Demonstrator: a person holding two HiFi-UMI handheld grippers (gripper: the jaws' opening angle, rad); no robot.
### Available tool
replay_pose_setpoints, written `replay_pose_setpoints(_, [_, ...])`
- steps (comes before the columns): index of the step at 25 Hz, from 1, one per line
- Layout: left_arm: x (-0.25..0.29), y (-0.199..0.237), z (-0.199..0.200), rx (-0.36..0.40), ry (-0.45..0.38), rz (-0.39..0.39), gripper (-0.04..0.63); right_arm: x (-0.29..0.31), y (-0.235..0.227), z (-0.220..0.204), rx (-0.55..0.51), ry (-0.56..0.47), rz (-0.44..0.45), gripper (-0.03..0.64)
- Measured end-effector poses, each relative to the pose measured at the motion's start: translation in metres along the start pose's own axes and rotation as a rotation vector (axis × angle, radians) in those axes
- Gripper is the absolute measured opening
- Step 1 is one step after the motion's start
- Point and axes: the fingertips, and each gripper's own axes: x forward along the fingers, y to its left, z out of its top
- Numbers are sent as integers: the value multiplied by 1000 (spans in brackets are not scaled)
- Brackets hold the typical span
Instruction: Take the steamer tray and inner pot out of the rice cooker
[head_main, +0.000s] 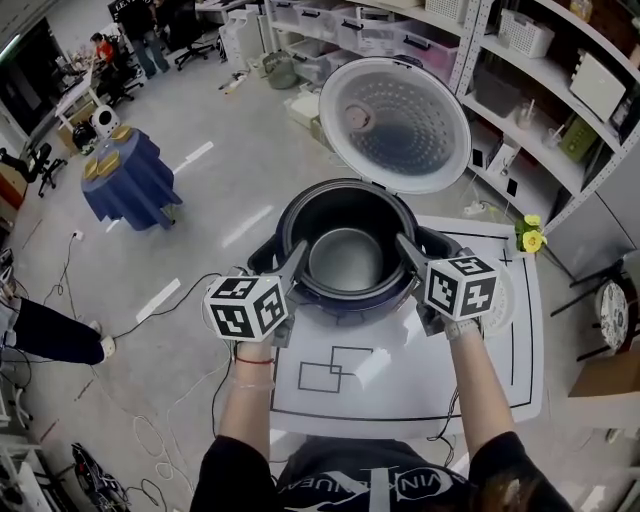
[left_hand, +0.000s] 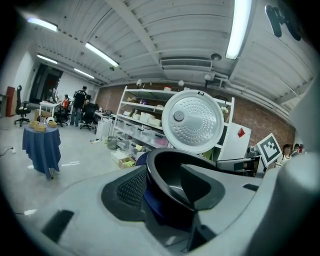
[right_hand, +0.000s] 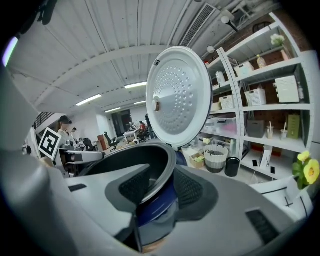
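A pale grey floor (head_main: 230, 190) spreads around a round table (head_main: 130, 185) draped in blue cloth. Left of the table stands a black office chair (head_main: 42, 162); beyond it, people (head_main: 145, 35) gather by desks. Black cables (head_main: 170, 300) trail across the floor on the table's near side. Well to its right, white shelving (head_main: 520, 90) loaded with bins backs onto a brick wall (left_hand: 260, 120). Strip lights (left_hand: 102, 54) cross the white ceiling (left_hand: 165, 30).
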Motion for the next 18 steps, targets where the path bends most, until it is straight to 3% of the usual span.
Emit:
replay_pose_setpoints(5, [3,5,1,-16,-7,46,179,2,0,0,-3,-13,-16,135])
replay_pose_setpoints(9, [0,13,1,-75,-28,108,98,1,1,1,20,-40,-13,129])
replay_pose_setpoints(18, [-15,3,17,-129,-128,164,95,-19,8,32,25,-195,8,109])
